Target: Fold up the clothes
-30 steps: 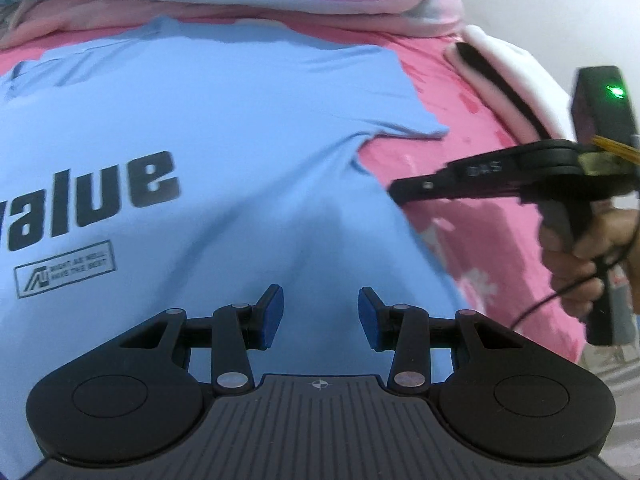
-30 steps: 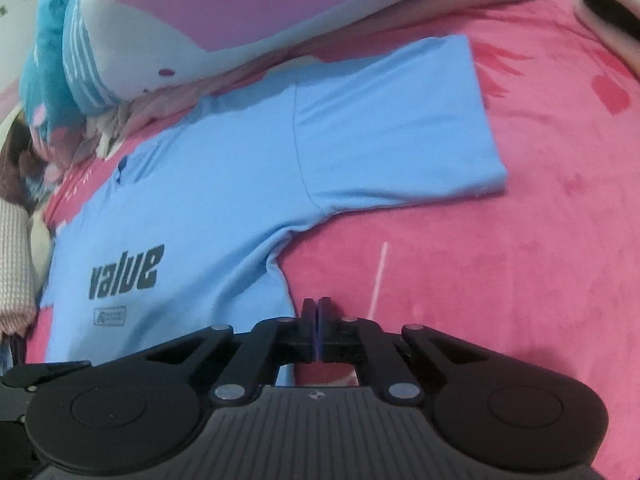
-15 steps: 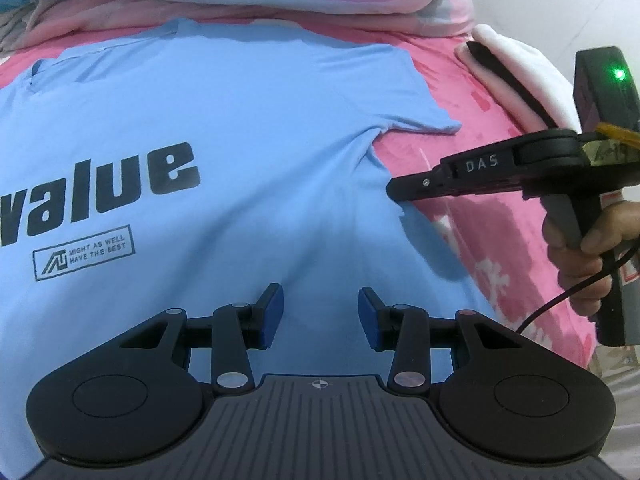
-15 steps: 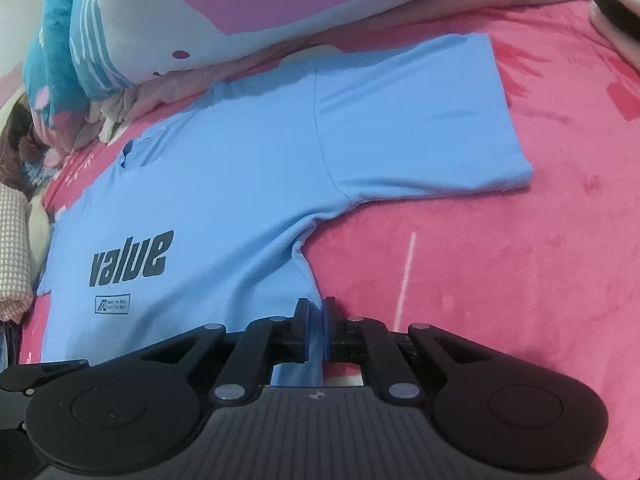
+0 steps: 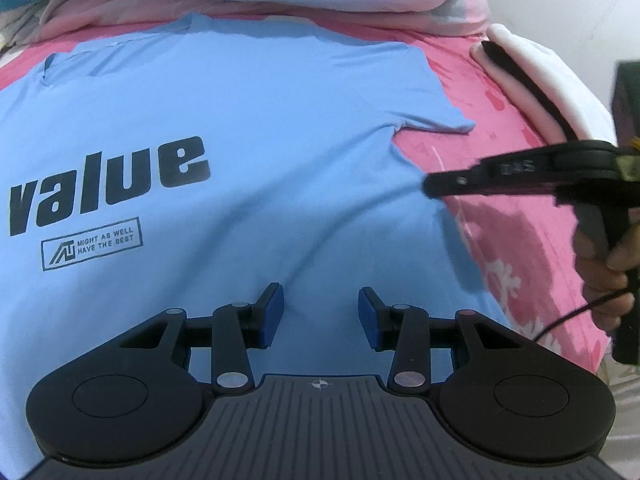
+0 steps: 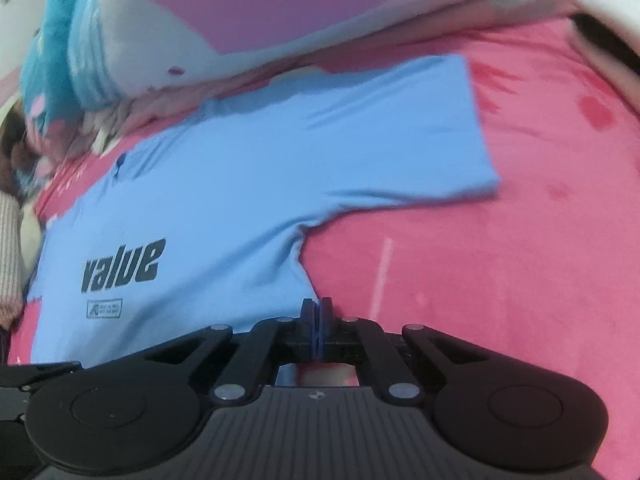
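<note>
Right gripper [image 6: 316,312] closed, apparently pinching the shirt [image 5: 248,128] side edge to start a fold; left gripper [image 5: 320,316] half open, empty, above the shirt.

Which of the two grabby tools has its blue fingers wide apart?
The left tool: its blue pads stand apart above the light blue T-shirt, gripping nothing. The right tool has its pads pressed together at the shirt's side edge.
</note>
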Tool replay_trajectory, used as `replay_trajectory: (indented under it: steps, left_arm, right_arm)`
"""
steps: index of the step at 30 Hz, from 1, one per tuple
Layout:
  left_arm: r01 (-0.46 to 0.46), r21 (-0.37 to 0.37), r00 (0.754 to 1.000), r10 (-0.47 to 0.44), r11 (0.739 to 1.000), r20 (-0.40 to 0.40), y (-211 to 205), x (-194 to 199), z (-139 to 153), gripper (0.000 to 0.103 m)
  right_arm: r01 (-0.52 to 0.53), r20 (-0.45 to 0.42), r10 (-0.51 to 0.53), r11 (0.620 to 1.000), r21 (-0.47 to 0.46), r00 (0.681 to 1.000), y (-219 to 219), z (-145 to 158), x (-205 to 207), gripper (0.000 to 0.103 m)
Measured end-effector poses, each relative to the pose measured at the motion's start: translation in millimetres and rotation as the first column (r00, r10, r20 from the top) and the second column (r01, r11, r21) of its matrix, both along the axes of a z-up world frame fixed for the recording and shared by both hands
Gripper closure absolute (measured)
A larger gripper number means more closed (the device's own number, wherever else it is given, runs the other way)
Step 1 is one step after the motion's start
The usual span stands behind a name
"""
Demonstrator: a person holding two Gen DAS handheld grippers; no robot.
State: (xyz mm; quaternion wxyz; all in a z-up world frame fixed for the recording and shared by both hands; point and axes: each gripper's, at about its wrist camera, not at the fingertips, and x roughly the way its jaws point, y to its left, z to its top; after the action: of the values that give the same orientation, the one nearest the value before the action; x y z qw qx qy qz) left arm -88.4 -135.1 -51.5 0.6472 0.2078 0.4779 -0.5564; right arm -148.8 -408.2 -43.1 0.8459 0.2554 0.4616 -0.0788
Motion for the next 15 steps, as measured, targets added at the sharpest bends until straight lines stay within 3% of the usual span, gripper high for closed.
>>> replay_trajectory:
  steps: [7,15]
  left_arm:
    - [0.014,0.012,1.000,-0.014,1.000,0.005,-1.1,0.7,-0.8,0.062]
    - [0.038,0.021,0.999,-0.038,0.999,0.010,-1.3,-2.0,1.9,0.062]
  right_arm:
    - [0.150,-0.016,-0.149,0.983,0.105,0.989,-13.3,-7.6,-24.1,0.103]
    - [0.207,0.009,-0.211,0.966,0.154,0.977,-20.3,7.7,-43.3,0.098]
